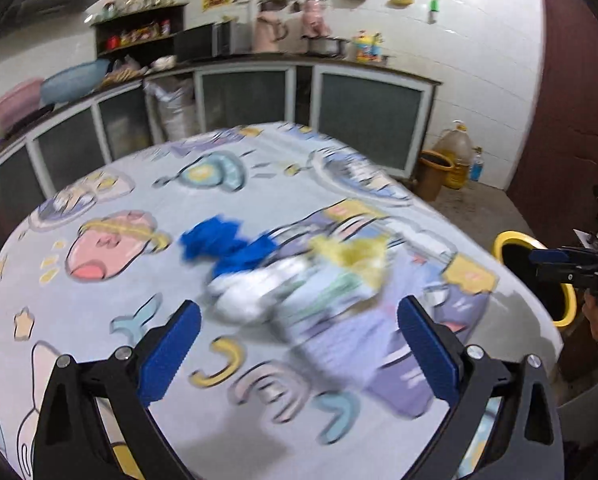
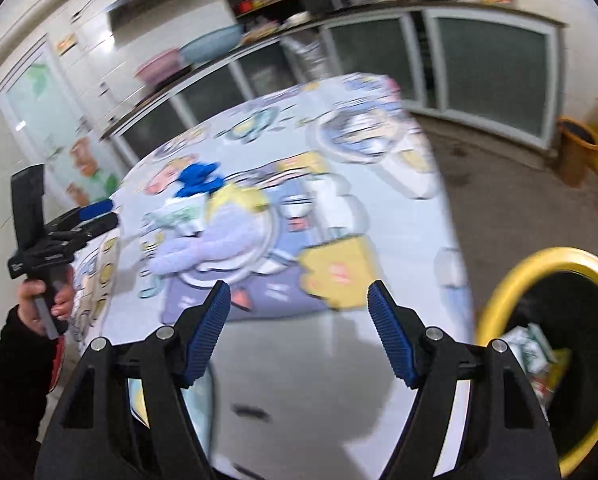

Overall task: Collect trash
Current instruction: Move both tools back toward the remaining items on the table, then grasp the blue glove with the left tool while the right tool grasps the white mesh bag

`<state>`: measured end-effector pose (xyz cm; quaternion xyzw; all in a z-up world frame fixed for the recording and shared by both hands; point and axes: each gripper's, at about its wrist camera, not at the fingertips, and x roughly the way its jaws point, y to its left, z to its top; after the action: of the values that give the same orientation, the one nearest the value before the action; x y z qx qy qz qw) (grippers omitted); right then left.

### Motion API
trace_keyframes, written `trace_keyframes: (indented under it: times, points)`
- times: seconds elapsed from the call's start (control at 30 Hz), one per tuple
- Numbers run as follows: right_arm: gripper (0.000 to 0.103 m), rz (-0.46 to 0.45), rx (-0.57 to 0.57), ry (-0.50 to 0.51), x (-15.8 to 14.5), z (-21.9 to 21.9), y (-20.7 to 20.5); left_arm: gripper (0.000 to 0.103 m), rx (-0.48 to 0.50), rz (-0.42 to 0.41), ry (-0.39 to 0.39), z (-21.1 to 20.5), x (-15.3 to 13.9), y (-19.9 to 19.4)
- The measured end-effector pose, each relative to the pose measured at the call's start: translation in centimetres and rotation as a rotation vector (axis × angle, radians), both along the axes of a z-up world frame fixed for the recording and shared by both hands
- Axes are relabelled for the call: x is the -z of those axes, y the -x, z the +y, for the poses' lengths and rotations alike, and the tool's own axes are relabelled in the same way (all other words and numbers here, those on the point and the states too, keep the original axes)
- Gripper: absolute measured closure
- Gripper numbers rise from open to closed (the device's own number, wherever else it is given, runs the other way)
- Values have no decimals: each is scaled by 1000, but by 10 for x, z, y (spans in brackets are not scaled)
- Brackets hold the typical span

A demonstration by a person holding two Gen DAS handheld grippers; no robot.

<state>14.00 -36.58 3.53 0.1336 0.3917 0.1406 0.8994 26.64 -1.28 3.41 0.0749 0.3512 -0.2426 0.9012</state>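
Note:
Trash lies on the table with the cartoon-print cloth (image 1: 99, 304): a crumpled blue piece (image 1: 223, 242), a white crumpled piece (image 1: 251, 292) and a yellow piece (image 1: 355, 256), all blurred. My left gripper (image 1: 299, 348) is open and empty just in front of the white piece. The yellow-rimmed black bin (image 2: 555, 344) stands beside the table's right edge with wrappers (image 2: 535, 352) inside. My right gripper (image 2: 299, 332) is open and empty over the table's near edge, left of the bin. The blue piece (image 2: 199, 180) and yellow piece (image 2: 239, 198) show far across the table.
Kitchen cabinets (image 1: 363, 120) and a counter with basins and jugs run behind the table. An orange bucket (image 1: 433, 174) and an oil jug (image 1: 457, 156) stand on the floor at the far right. The bin also shows in the left wrist view (image 1: 539, 276).

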Motion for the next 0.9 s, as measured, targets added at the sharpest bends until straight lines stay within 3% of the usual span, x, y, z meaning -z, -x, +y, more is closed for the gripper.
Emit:
trace_keyframes:
  times: [0.17,0.47,0.6,0.8,0.9]
  points:
    - [34,15,-88,2,10,47,-33,8,-72,41,-20,18,15,-23]
    - [34,35,-143,59,16,82,-71,8,-185,159,12,3,19,-126]
    - [34,51,-166,67,20,88,-83,8,-219,214,-58,-16,36,-164]
    - [36,80,-192,69,30,94,-97,8,-239,324,8,-14,60,-197]
    - [41,88,-209,79,34,98,-99,19,-239,351,3,-14,70,-203]
